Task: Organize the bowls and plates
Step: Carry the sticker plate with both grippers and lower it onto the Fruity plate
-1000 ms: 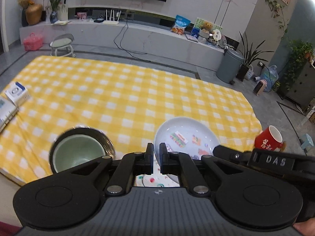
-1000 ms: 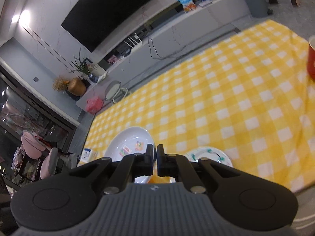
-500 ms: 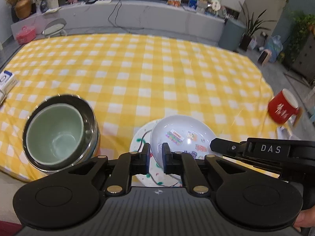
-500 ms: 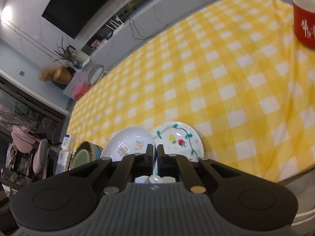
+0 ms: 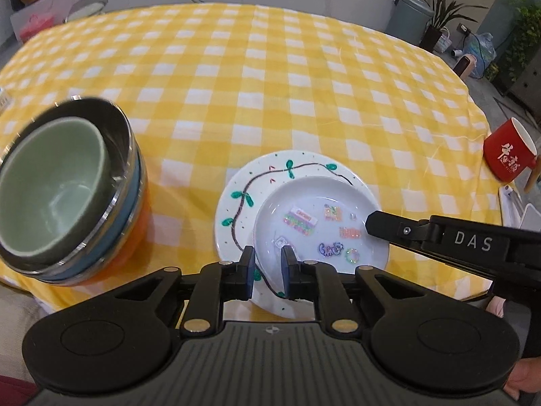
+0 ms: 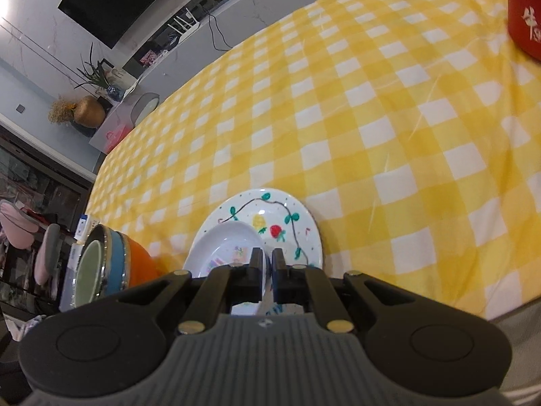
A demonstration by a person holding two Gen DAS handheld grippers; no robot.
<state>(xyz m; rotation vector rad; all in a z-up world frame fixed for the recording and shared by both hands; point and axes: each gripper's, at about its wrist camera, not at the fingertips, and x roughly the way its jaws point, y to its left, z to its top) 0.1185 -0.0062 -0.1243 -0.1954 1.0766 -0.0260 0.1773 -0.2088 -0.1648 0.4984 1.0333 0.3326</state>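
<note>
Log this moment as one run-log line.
step: small plate set on vine plate | left gripper: opening, rim between fingers | right gripper: shut on small plate

Even indoor light, fisheye-bent edges, slightly blurred bowls (image 5: 64,199).

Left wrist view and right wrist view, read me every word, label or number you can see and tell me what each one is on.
"DAS": white letters on the right gripper, seen in the left wrist view.
White brush characters on the red mug: too stylised for me to read.
Sticker prints inside the small white plate: too small and blurred to read.
Nothing else legible in either view.
</note>
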